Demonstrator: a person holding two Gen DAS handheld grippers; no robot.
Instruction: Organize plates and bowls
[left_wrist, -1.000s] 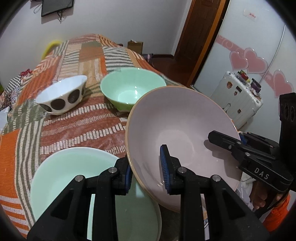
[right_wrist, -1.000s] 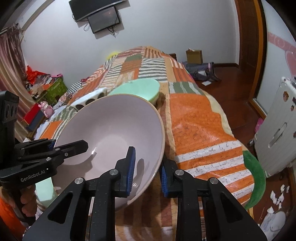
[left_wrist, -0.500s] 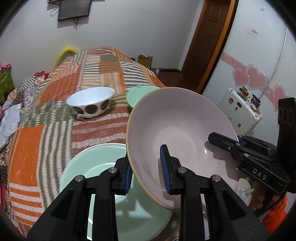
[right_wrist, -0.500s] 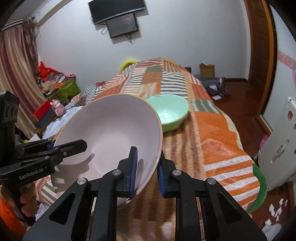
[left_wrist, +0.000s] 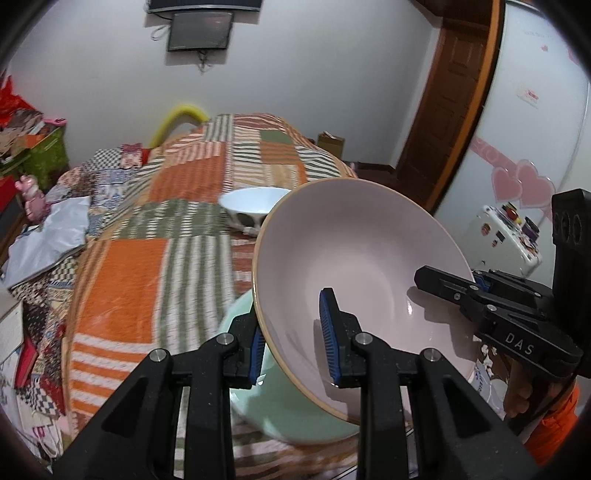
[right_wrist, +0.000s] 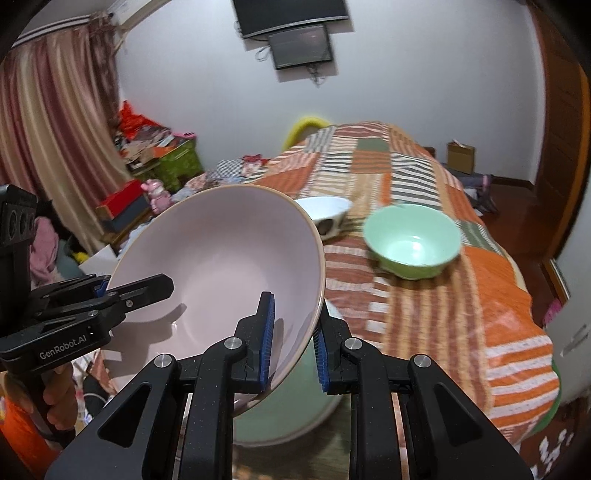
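The big pink bowl (left_wrist: 362, 266) has come up off the patchwork bedspread (left_wrist: 147, 266) since a second ago and now hangs tilted in the air, carried between both grippers at once. It sits higher and further back over the pale green plate (left_wrist: 280, 417) than it did, so that plate is mostly hidden beneath it. To my eye this is a lift and carry, probably toward stacking it with something else, though where it is bound I cannot say. The left gripper (left_wrist: 293, 343) is clamped tight on the bowl's near rim, one pad inside and one outside; the right gripper (right_wrist: 293, 339) pinches the opposite rim the same way. The pink bowl is empty, with only a glint of light at its bottom. Further up the bed the green bowl (right_wrist: 413, 243) stands upright and empty, and just beside it the smaller white bowl with dark spots (right_wrist: 325, 216) looks empty too, half hidden behind the pink rim.
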